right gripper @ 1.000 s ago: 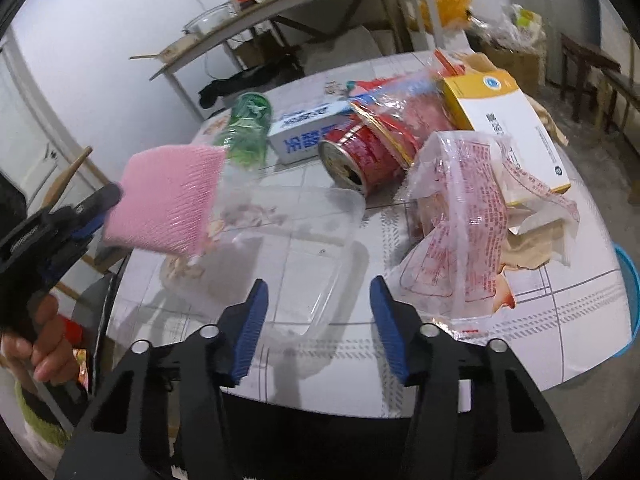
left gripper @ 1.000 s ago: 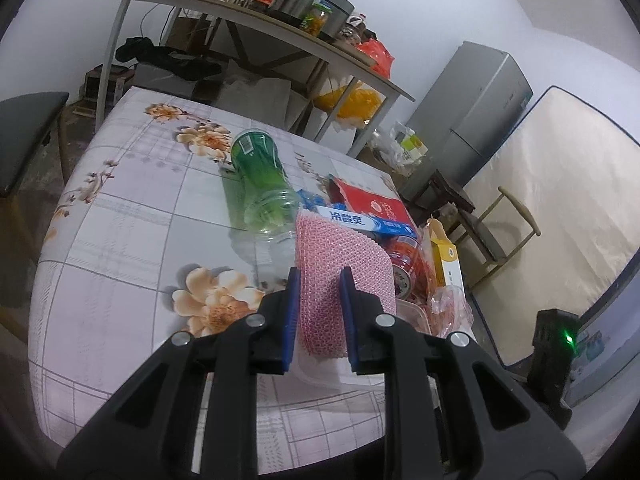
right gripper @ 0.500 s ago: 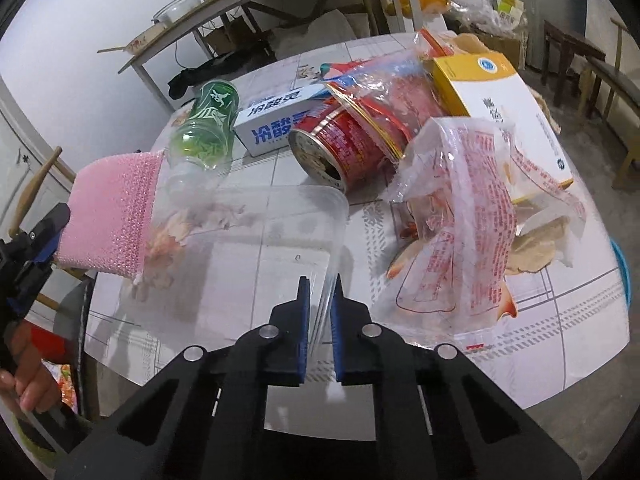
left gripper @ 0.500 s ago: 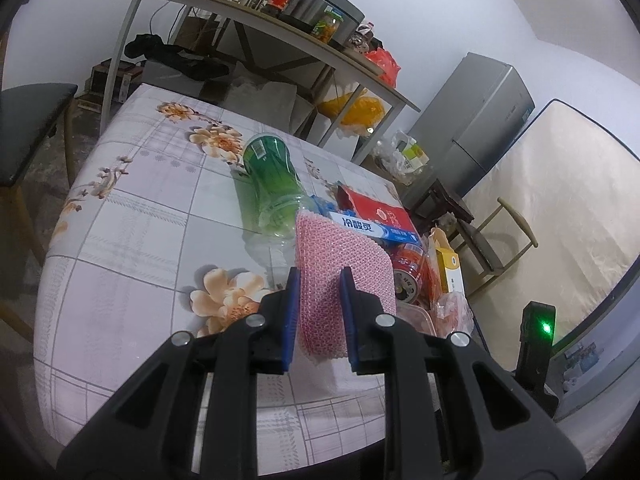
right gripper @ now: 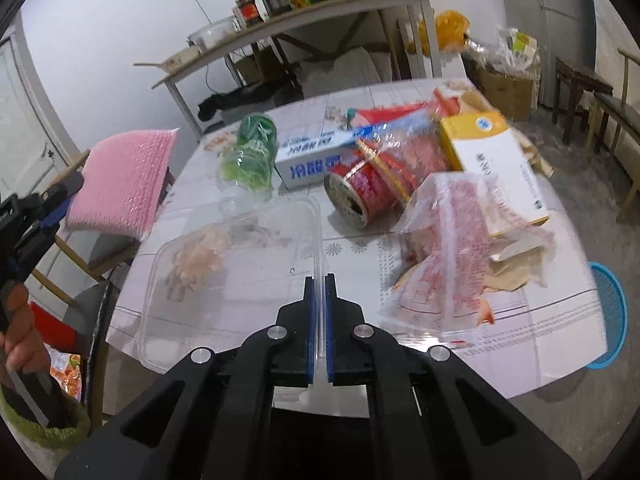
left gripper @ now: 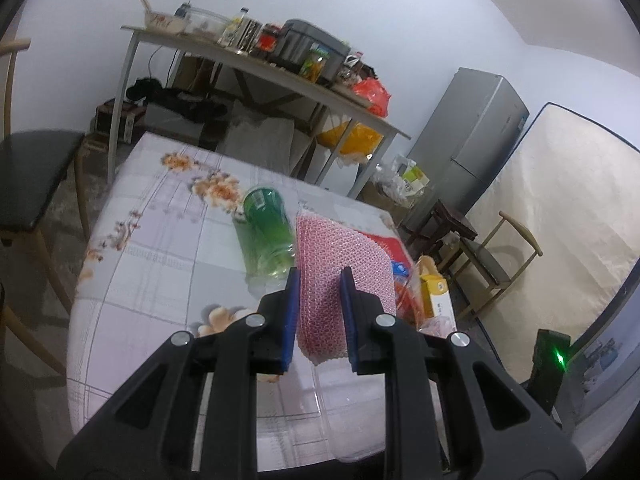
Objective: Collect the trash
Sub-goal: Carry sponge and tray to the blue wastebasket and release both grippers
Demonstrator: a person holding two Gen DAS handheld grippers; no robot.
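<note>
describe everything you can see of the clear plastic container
The clear plastic container is a shallow, see-through rectangular tray with rounded corners and a raised rim. It sits at the table's near edge, pinkish food scraps inside. The right tongs are shut on its right rim. The red can lies just beyond its far corner.

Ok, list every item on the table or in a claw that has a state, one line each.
left claw: shut on the pink sponge, held off the table.
right claw: shut on the rim of the clear plastic container.
clear plastic container: open, food scraps inside.
green bottle: lying on its side.
red can: on its side, open end toward the camera.
yellow box: lying flat.
blue-and-white box: lying flat.
</note>
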